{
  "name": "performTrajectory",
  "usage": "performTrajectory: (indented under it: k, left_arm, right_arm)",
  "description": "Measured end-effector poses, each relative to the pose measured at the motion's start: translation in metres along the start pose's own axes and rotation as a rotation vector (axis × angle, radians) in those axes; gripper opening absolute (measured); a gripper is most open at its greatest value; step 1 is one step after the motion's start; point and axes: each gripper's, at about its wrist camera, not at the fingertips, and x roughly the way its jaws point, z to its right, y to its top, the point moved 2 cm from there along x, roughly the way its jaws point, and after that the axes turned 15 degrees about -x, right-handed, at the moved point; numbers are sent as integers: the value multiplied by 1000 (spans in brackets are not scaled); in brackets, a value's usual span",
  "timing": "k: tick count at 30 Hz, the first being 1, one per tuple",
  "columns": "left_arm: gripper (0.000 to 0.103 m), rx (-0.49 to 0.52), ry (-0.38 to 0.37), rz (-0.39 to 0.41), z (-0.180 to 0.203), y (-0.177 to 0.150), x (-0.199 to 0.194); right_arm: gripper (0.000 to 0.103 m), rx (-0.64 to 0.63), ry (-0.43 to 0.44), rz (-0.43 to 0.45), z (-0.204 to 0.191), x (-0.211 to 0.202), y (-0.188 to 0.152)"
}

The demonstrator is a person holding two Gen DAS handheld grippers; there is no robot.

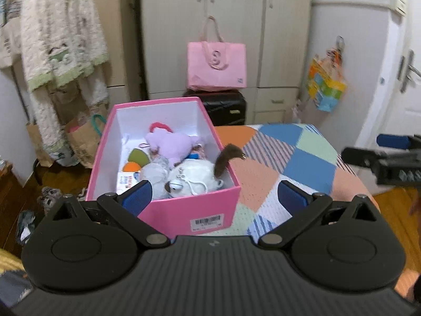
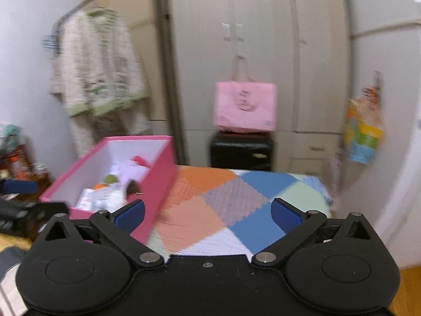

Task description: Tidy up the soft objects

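Both tools stand wide open and empty: the left tool (image 1: 214,197) low in its frame before the pink box (image 1: 168,205), the right tool (image 2: 209,212) over the patchwork-covered table (image 2: 210,210). Plush toys, including a white plush (image 1: 192,177) and a purple plush (image 1: 173,144), fill the box, left of centre.

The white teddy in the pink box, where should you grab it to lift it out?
Probably its round body, from straight above: the pink box walls block the sides, and other toys crowd it. Its brown tail droops over the rim, too floppy to hold.
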Motion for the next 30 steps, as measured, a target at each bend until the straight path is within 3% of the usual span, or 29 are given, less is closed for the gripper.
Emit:
performTrajectory:
  k: [3, 7, 12, 19, 23, 30]
  left_arm:
    - [103, 8, 1, 27, 0, -1, -5]
    - [103, 62, 54, 76, 6, -8, -12]
    - [103, 63, 78, 135, 11, -20, -20]
    - [103, 16, 58, 124, 12, -29, -17]
    - [103, 38, 56, 160, 14, -34, -19]
    - [103, 13, 53, 186, 12, -40, -24]
  right_arm:
    - [103, 31, -48, -15, 3, -3, -4]
    - [103, 72, 0, -33, 6, -9, -12]
    - [103, 51, -5, -54, -1, -13, -17]
    - [103, -2, -18, -16, -13, -29, -20]
    - [103, -67, -79, -6, -20, -35, -27]
    - [103, -49, -86, 29, -24, -43, -31]
